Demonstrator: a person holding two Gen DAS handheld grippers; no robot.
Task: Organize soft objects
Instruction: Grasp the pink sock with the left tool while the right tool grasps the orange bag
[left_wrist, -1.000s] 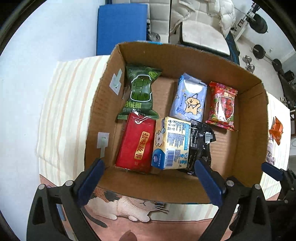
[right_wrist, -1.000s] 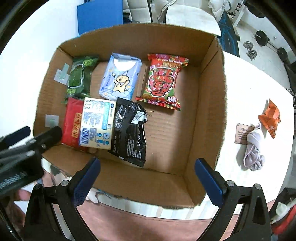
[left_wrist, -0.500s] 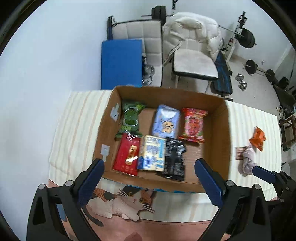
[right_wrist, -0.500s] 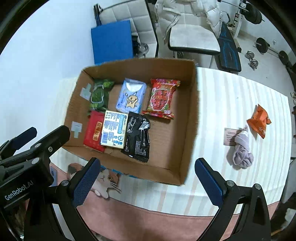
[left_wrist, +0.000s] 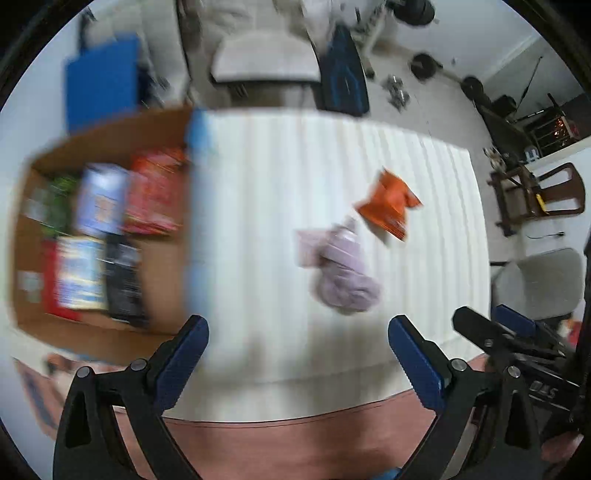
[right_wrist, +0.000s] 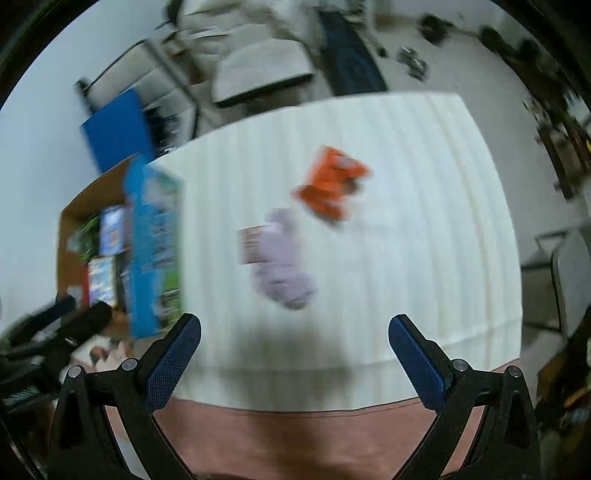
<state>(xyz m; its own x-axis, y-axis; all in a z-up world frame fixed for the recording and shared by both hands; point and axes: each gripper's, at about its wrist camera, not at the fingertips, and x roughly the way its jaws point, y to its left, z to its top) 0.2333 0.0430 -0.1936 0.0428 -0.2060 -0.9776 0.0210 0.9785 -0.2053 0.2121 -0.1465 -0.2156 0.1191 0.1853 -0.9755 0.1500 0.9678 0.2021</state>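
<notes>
A lilac soft bundle (left_wrist: 345, 277) (right_wrist: 282, 266) lies on the white striped table, with an orange packet (left_wrist: 388, 206) (right_wrist: 328, 184) just behind it to the right. A cardboard box (left_wrist: 33, 325) (right_wrist: 72, 218) with several snack packets stands at the left. My left gripper (left_wrist: 297, 347) is open and empty above the table's front, near the bundle. My right gripper (right_wrist: 293, 343) is open and empty, also in front of the bundle. Both views are motion-blurred.
A small card (left_wrist: 306, 243) (right_wrist: 249, 243) lies against the bundle's left side. Chairs (left_wrist: 266, 66), a blue panel (left_wrist: 101, 79) and weights stand behind the table. A pink mat edge (left_wrist: 295, 443) runs along the table front. The right gripper shows at right in the left wrist view (left_wrist: 491, 332).
Both grippers have pulled back from over the box and swung right, so the bundle and orange packet now sit ahead of them. Both stay open.
</notes>
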